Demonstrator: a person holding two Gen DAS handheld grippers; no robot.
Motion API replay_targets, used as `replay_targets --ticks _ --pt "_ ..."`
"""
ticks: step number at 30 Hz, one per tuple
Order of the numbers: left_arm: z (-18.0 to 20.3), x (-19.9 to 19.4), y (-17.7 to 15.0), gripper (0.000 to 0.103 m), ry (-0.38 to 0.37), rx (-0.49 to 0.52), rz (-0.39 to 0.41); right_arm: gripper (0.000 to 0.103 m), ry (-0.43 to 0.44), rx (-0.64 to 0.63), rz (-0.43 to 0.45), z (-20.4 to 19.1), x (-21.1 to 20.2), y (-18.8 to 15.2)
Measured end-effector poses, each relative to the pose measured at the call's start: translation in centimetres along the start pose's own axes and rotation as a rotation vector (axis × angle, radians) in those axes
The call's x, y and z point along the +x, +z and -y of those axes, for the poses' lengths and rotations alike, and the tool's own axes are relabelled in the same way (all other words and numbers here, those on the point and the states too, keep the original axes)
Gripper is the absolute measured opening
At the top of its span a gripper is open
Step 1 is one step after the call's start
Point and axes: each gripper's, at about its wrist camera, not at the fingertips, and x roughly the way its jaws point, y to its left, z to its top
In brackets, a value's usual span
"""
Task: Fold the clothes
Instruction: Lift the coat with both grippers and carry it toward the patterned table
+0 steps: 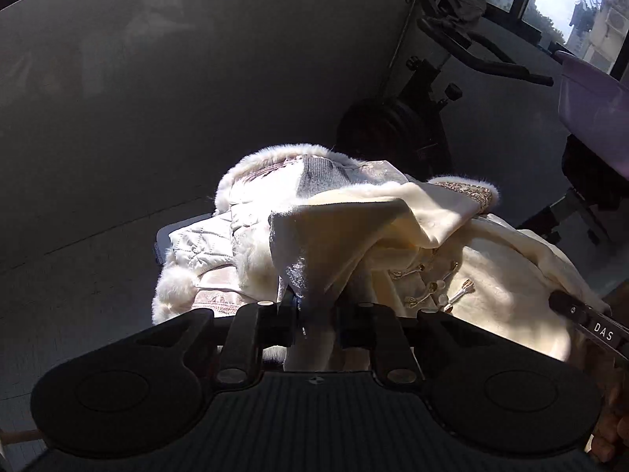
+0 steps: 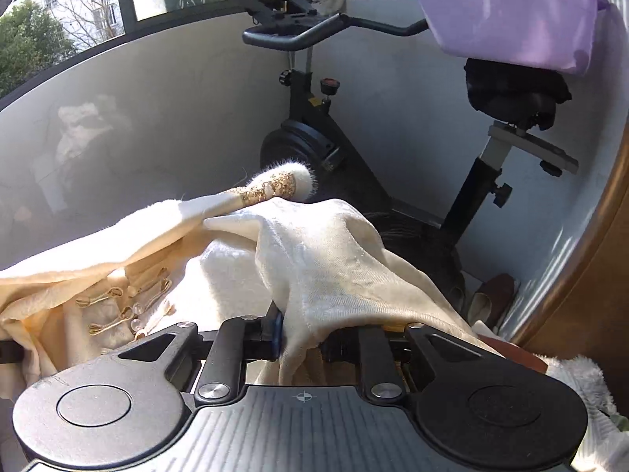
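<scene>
Left wrist view: the cream coat (image 1: 491, 275) hangs bunched and lifted, its cloth pinched between the closed-in fingers of the left gripper (image 1: 314, 314). The right gripper (image 2: 302, 338) likewise clamps a fold. Behind stands an exercise bike (image 2: 310, 133) bearing a purple basin (image 2: 511, 11).

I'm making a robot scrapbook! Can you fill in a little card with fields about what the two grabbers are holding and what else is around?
garment: cream coat with fur trim and gold toggle clasps
left hand-held gripper: shut on a fold of the cream coat
right hand-held gripper: shut on another fold of the cream coat
sleeve cuff: gold embroidered, fur-tipped, sticking up
underneath: quilted fur-trimmed garment
behind: exercise bike, purple basin above its seat
fold: not yet flat, cloth bunched
</scene>
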Motion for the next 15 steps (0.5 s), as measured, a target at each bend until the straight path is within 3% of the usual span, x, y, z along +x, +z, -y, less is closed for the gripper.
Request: replay_targets --ticks 7,10,15 --pt "5.3 -9.5 4.0 0.016 -0.305 0.183 0.267 0.013 0.070 0.242 0.230 2.5 -12.4 1.8" --pt "7.5 -11.3 5.2 0.016 -0.495 0.220 0.287 0.013 0.045 0.281 0.337 2.9 -18.1 1.6" --pt "10.6 -13.1 4.9 0.016 -0.795 0.355 0.259 0.013 -0.119 0.288 0.385 0.5 -24.0 -1.3"
